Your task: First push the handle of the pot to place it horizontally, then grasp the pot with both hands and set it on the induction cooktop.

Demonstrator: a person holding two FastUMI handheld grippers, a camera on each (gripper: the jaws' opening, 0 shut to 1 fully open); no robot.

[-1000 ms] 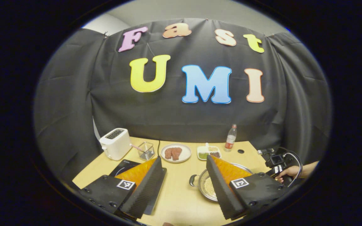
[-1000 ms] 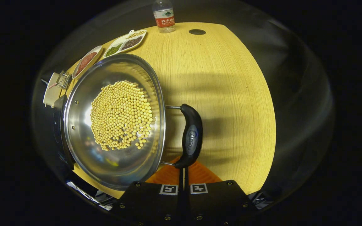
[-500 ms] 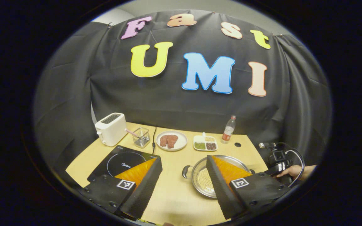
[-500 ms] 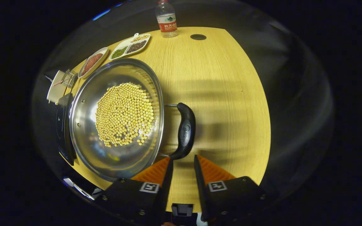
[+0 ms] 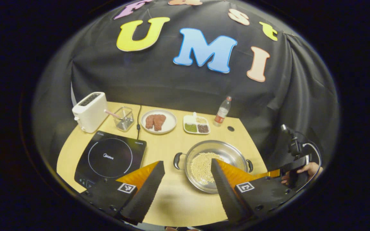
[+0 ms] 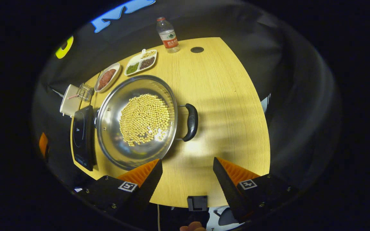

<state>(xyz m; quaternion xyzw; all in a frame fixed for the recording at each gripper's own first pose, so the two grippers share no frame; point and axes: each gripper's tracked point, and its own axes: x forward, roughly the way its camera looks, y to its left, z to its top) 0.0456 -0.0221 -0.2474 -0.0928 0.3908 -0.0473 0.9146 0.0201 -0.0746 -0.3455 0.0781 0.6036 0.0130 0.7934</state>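
At the left of the desk [image 5: 169,141] stood a white toaster [image 5: 89,111], with the black induction cooktop [image 5: 111,158] just in front of it, its glass bare. To the right of the cooktop, apart from it by a strip of bare wood, sat the steel pot [image 5: 212,160], a layer of pale beans [image 6: 145,118] over its bottom, one black side handle [image 5: 177,160] turned toward the cooktop and the other black handle [image 6: 191,122] on the far side. Behind it along the wall stood a wire cup, a plate of meat [image 5: 158,121], a divided dish [image 5: 196,125] and a water bottle [image 5: 222,111]. The left claw [image 5: 186,179] hung above the near edge of the desk, spread wide and holding nothing, its gap lying between cooktop and pot. The right claw [image 6: 186,175] was likewise wide open and empty, raised clear of the pot, with the right-hand handle ahead of its fingers. Judging by the handles lying level across the desk, the push looked done and the two-handed grasp was the step in hand. It would go best if each claw came in low and level, took its own handle squarely across the middle, and both closed before lifting together. An uneven lift would likely tip the pot and send the beans sliding.
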